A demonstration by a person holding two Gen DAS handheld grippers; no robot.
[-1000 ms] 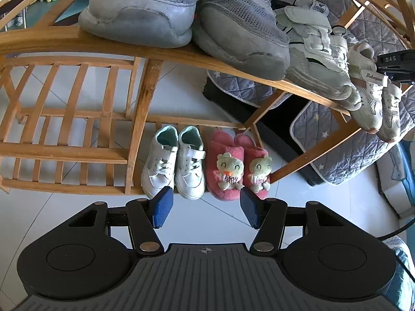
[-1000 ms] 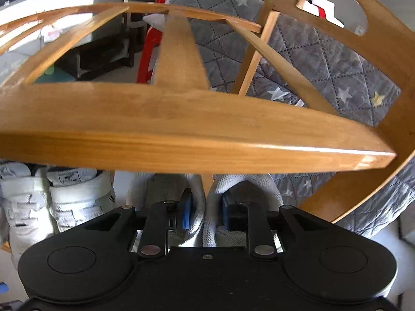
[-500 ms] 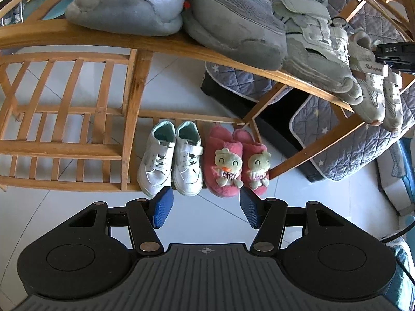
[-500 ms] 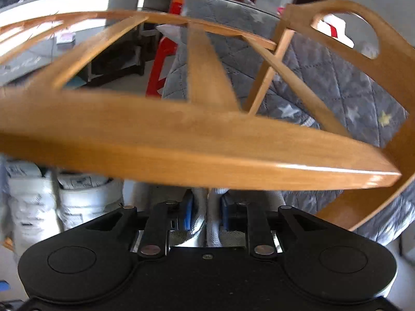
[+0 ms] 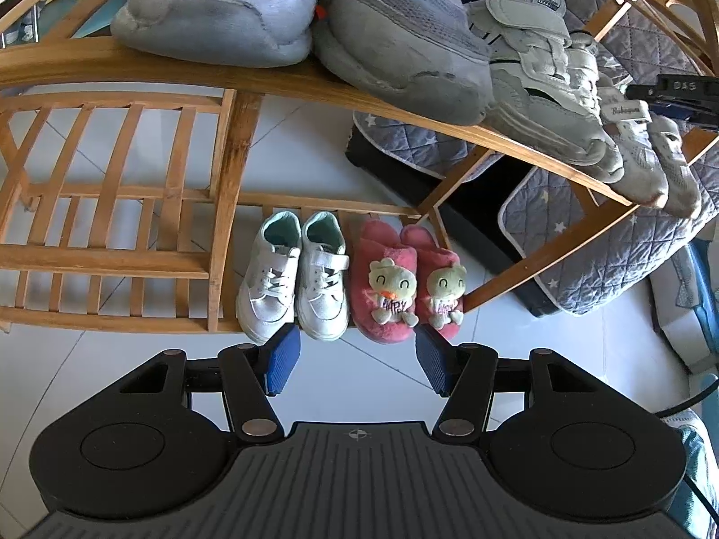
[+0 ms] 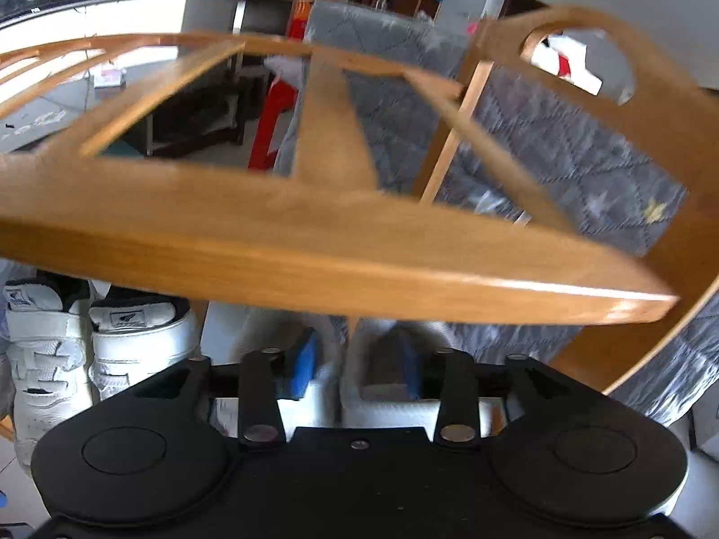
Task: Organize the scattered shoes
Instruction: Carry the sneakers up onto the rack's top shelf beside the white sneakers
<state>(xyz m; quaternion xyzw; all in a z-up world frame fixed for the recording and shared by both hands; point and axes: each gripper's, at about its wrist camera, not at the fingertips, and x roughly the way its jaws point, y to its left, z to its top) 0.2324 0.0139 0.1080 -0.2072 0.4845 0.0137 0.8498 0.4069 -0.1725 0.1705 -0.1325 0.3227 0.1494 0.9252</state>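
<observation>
Currently I am opening the right gripper (image 6: 357, 368) around the small white strap sneakers (image 6: 359, 359) on the bamboo rack shelf (image 6: 314, 242), toes pointing toward me. I am holding the left gripper (image 5: 355, 361) apart, empty, farther off.

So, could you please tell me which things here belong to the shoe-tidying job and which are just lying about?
Job:
grey trainers
white strap shoes
small white sneakers
pink slippers
wooden rack

Lying about:
quilted grey cover
red stool

Paired shoes (image 5: 292, 274) stand upright on wooden rack (image 5: 135, 260).
</observation>
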